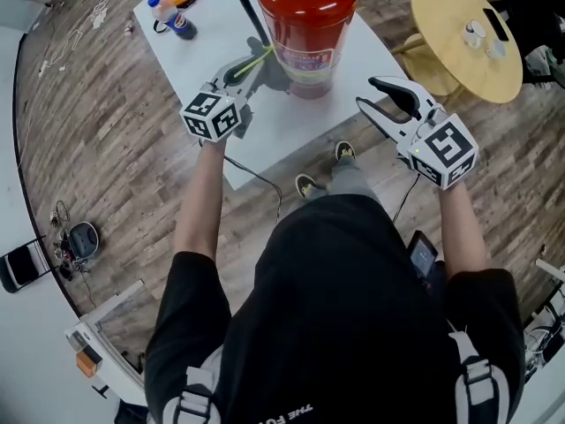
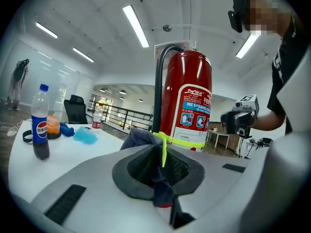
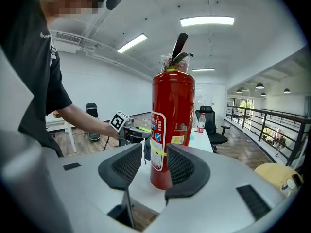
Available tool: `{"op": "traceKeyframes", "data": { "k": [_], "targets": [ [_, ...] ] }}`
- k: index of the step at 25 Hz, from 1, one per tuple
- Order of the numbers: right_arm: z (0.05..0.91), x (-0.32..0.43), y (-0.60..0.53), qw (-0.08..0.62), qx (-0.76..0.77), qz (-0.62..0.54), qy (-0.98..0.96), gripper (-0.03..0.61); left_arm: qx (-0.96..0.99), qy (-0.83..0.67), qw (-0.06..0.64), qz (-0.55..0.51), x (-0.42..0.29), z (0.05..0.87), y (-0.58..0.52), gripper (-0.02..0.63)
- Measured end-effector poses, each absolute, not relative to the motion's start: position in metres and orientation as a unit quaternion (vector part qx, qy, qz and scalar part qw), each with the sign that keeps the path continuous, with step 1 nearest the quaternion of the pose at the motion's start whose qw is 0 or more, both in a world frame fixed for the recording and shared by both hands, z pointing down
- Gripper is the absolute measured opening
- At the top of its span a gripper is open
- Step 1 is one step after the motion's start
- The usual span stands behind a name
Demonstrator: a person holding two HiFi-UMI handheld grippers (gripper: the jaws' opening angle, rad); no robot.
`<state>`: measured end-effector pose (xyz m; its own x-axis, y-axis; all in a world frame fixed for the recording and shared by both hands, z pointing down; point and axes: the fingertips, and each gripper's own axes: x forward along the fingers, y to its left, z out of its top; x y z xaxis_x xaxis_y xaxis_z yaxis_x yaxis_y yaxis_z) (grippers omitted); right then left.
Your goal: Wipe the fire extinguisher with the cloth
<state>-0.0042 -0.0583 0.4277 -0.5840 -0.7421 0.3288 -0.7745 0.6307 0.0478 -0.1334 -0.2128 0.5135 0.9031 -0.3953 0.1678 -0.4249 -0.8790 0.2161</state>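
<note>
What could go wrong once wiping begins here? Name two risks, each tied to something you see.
The fire extinguisher stands unsteadied, since the right gripper is open and apart from it; a firm wipe might tip it. The left gripper pinches only part of the cloth, which could slip out.

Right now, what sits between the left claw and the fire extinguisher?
Only the dark cloth, pinched in the left claw and reaching toward the fire extinguisher; the left gripper view shows it best.

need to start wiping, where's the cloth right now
The cloth is clamped in the left claw, left of centre in the head view, just left of the extinguisher on the white table.
</note>
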Motion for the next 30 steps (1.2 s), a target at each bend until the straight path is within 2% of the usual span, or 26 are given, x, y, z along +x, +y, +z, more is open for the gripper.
{"op": "traceKeyframes", "data": {
  "k": [3, 9, 13, 16, 21, 27, 30],
  "targets": [
    [0.424, -0.002, -0.06, 0.166, 0.426, 0.033, -0.889, 0.165, 0.97, -0.204, 0.116, 0.061, -0.153, 0.513, -0.213, 0.043],
    [0.418, 0.004, -0.047, 0.133, 0.424, 0.04, -0.895, 0.164, 0.971, -0.165, 0.165, 0.042, -0.207, 0.489, -0.237, 0.043],
    [0.417, 0.003, -0.046, 0.12, 0.428, 0.053, -0.894, 0.165, 0.984, -0.105, 0.117, 0.089, -0.164, 0.451, -0.245, 0.043],
    [0.415, -0.006, -0.046, 0.113, 0.425, 0.061, -0.896, 0.164, 0.989, -0.088, 0.091, 0.074, -0.135, 0.42, -0.243, 0.044],
    [0.407, -0.022, -0.042, 0.116, 0.41, 0.043, -0.904, 0.164, 0.989, -0.102, 0.049, 0.095, -0.126, 0.382, -0.243, 0.043],
    [0.399, -0.033, -0.042, 0.111, 0.405, 0.026, -0.907, 0.164, 0.986, -0.153, 0.062, -0.004, -0.121, 0.275, -0.241, 0.044],
    [0.391, -0.038, -0.046, 0.105, 0.406, 0.016, -0.908, 0.164, 0.984, -0.168, 0.054, -0.004, -0.108, 0.247, -0.236, 0.044]
  ]
}}
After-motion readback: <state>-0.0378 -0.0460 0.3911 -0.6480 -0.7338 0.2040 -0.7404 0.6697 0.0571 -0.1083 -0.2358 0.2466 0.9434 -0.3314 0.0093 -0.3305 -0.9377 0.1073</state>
